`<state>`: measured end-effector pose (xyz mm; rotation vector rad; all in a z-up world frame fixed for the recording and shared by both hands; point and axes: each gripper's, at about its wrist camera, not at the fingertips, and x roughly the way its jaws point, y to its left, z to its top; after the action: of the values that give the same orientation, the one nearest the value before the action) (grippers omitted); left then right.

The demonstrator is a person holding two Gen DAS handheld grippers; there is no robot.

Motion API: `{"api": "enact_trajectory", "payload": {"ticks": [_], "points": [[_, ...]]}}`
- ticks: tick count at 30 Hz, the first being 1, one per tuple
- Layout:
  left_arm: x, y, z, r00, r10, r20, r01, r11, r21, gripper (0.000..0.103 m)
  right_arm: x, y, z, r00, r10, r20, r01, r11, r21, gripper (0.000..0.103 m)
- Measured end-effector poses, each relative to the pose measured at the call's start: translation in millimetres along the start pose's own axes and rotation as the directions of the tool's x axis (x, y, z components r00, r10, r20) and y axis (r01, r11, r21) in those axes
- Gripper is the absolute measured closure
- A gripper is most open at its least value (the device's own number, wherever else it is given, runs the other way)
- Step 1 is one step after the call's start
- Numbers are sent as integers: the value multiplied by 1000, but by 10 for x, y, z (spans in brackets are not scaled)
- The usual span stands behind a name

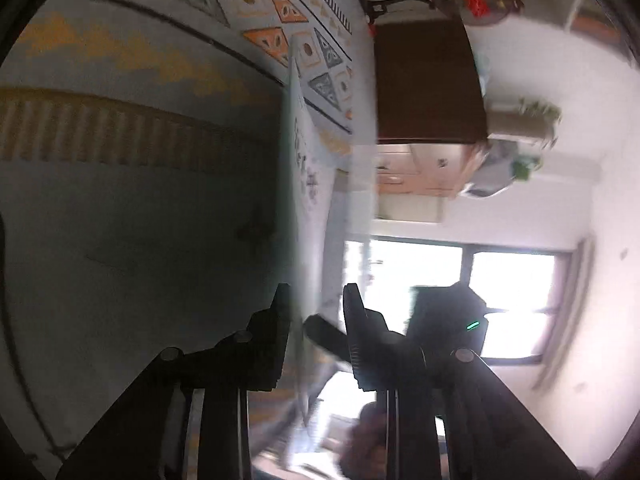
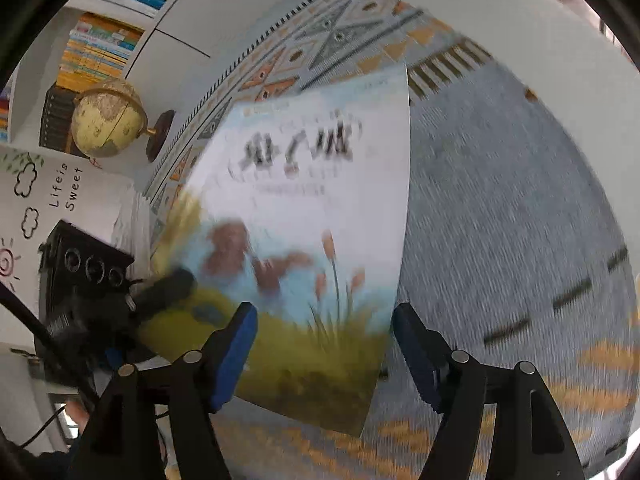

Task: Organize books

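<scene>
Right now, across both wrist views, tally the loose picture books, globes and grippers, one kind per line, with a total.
picture book: 1
globe: 1
grippers: 2 (left gripper, right gripper)
Total: 4

The picture book [image 2: 304, 240] cover's so motion-smeared that its title can't be read. Its lower-left corner, toward the globe [image 2: 108, 118], hides behind the left gripper [image 2: 168, 292].

I saw a patterned rug [image 2: 500, 200], a bright window [image 1: 508, 300], a dark wooden cabinet [image 1: 428, 88], a globe [image 2: 108, 118] and white walls [image 1: 560, 208].
</scene>
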<state>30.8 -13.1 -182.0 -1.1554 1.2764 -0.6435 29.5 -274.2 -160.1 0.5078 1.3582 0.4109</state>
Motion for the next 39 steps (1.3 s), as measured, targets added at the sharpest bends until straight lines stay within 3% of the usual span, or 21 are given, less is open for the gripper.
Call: {"api": "enact_trajectory", "payload": {"ticks": [5, 8, 10, 12, 13, 14, 16, 18, 20, 22, 23, 25, 26, 29, 32, 35, 37, 39], "points": [[18, 97, 64, 984, -180, -5, 177, 970, -169, 81, -136, -183, -45, 988, 152, 34, -155, 981, 117, 22], [59, 90, 59, 980, -197, -1, 193, 961, -197, 81, -54, -333, 14, 958, 283, 48, -286, 933, 219, 22], [44, 103, 59, 982, -187, -4, 182, 962, -202, 81, 4, -387, 41, 944, 324, 56, -327, 910, 253, 22], [-34, 135, 46, 992, -124, -16, 119, 974, -191, 81, 52, -391, 76, 945, 321, 67, -327, 907, 266, 30], [-23, 113, 34, 998, -56, -23, 51, 984, -169, 81, 67, -361, 96, 947, 314, 63, -319, 913, 254, 46], [-28, 100, 30, 1000, -2, -25, -2, 990, -142, 81, 83, -306, 121, 954, 294, 50, -298, 926, 231, 54], [10, 38, 2, 992, 121, -35, -124, 990, -69, 81, 109, -172, 151, 980, 199, 27, -201, 967, 157, 58], [125, -60, -44, 960, 275, -53, -273, 961, 38, 79, 91, -37, 193, 995, 101, 22, -102, 993, 58, 59], [246, -153, -135, 913, 406, -37, -398, 907, 137, 74, 81, 209, 192, 999, -26, 40, 29, 996, -85, 63], [317, -225, -204, 890, 455, -4, -447, 876, 179, 74, 89, 399, 158, 989, -128, 68, 140, 966, -218, 63], [332, -255, -237, 877, 479, 18, -473, 858, 199, 74, 102, 519, 119, 978, -184, 96, 205, 929, -308, 63], [355, -327, -276, 851, 521, 60, -520, 821, 236, 73, 109, 589, 58, 967, -225, 119, 254, 880, -402, 63], [345, -351, -297, 841, 534, 83, -537, 807, 247, 73, 108, 618, 49, 963, -234, 132, 269, 856, -442, 67], [209, -480, -308, 815, 552, 177, -579, 769, 272, 72, 92, 673, 54, 969, -199, 146, 245, 841, -483, 68], [51, -633, -341, 771, 572, 280, -636, 715, 291, 72, 74, 871, 65, 966, -176, 188, 252, 798, -547, 71], [-268, -726, -319, 748, 551, 370, -652, 715, 253, 72, 50, 1163, 40, 962, -153, 228, 264, 745, -612, 72], [-520, -792, -311, 720, 549, 423, -670, 710, 219, 72, 17, 1429, 11, 960, -118, 254, 259, 713, -652, 72], [-745, -858, -284, 705, 541, 459, -674, 712, 194, 73, -10, 1753, -49, 953, -80, 293, 269, 669, -693, 72]]}}
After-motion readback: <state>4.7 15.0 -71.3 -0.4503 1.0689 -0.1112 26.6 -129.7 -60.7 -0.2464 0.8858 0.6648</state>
